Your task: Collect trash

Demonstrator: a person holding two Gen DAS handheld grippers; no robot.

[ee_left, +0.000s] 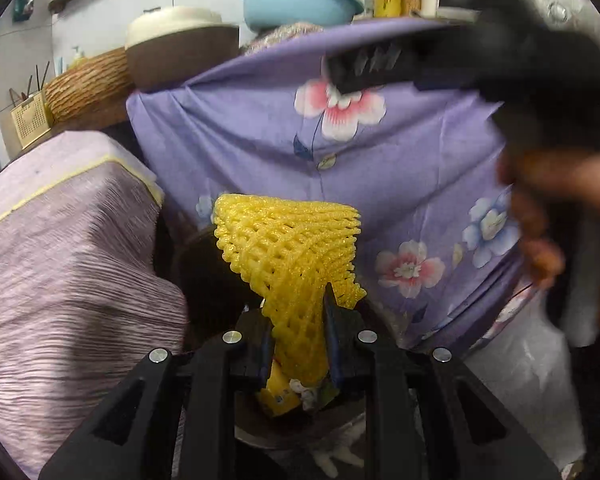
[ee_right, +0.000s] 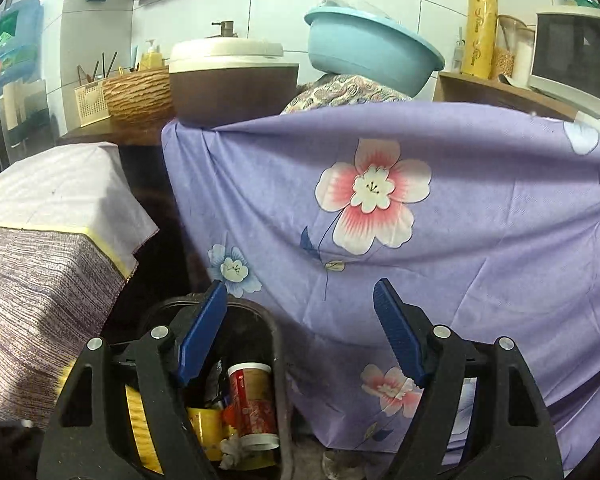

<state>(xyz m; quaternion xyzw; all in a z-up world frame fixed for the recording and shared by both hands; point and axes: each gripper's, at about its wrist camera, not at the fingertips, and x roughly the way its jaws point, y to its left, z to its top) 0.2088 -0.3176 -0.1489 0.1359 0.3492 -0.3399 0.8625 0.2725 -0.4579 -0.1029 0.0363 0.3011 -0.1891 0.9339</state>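
The left hand-held gripper, angled downward, pinches yellow foam netting; the right hand-held gripper stands spread, empty.

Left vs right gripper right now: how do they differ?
The left gripper has its jaws shut on a yellow foam mesh sleeve; the right gripper has its jaws wide apart with nothing between them. The left hangs over trash below; the right looks down on the dark trash bin. Both have black frames.
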